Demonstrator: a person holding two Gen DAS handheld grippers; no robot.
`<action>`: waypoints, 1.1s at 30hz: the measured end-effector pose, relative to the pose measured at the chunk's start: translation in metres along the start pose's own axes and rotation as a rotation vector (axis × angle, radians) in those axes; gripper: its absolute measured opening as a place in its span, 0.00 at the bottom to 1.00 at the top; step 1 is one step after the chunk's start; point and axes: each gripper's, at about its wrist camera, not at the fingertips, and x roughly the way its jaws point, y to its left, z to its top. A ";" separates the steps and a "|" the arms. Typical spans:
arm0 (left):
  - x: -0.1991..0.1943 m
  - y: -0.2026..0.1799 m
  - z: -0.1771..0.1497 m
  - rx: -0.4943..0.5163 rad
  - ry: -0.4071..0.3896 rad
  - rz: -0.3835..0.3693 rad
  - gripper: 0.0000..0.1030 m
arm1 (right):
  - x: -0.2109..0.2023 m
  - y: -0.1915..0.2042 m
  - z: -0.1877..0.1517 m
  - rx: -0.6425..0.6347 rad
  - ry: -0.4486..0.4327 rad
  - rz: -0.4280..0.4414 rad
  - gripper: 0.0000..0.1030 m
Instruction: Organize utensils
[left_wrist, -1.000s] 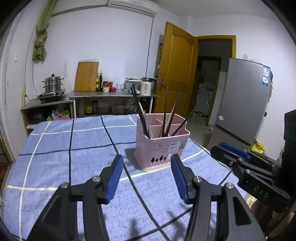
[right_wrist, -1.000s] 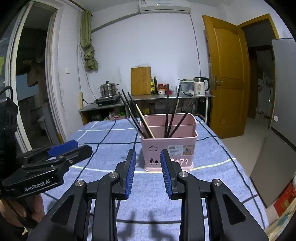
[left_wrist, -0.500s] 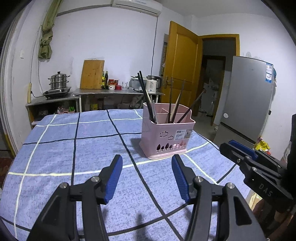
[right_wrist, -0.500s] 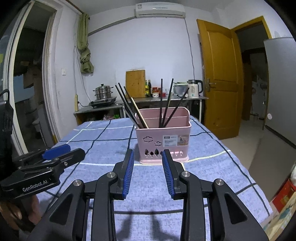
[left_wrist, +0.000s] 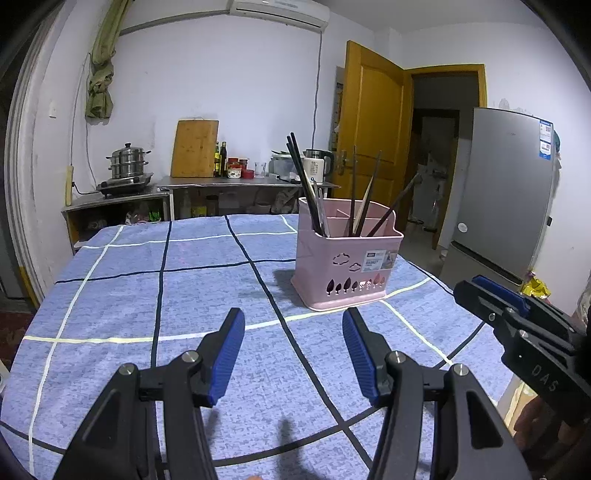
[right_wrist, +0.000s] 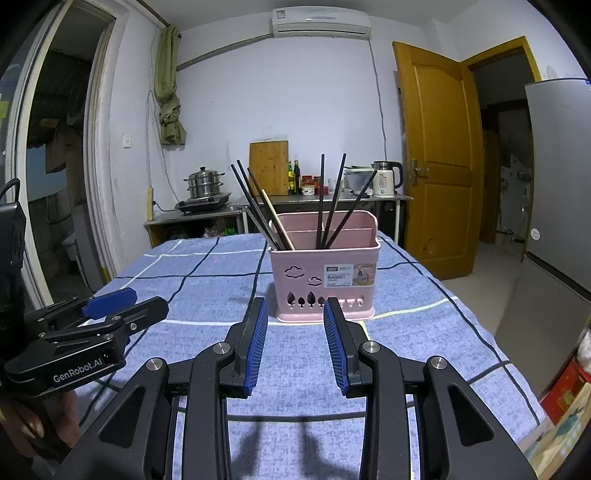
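Note:
A pink utensil basket (left_wrist: 345, 264) stands upright on the blue checked tablecloth (left_wrist: 166, 291), with several dark chopsticks (left_wrist: 303, 173) and a light wooden one leaning in it. It also shows in the right wrist view (right_wrist: 325, 273), chopsticks (right_wrist: 328, 203) sticking up. My left gripper (left_wrist: 293, 325) is open and empty, low over the cloth, short of the basket. My right gripper (right_wrist: 293, 314) is open and empty, just in front of the basket. Each gripper shows in the other's view: the right one (left_wrist: 517, 325), the left one (right_wrist: 107, 314).
A steel counter (right_wrist: 280, 201) at the back wall carries a steamer pot (right_wrist: 205, 182), a cutting board, bottles and a kettle (right_wrist: 384, 177). A yellow door (right_wrist: 436, 155) and a grey fridge (left_wrist: 506, 192) stand to the right. The table edge falls off at the right.
Both grippers have dropped lower and pulled back a little from the basket. The right gripper's jaws have opened slightly wider. The basket and chopsticks have not moved.

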 end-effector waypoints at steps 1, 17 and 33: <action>-0.001 0.000 0.000 0.000 -0.002 0.000 0.56 | 0.000 0.000 0.000 0.002 0.000 0.000 0.32; -0.005 -0.001 0.001 0.008 -0.012 0.021 0.56 | -0.001 0.005 0.003 -0.003 0.012 0.003 0.32; -0.007 -0.002 0.002 0.017 -0.013 0.028 0.56 | 0.000 0.008 0.003 -0.005 0.017 0.006 0.32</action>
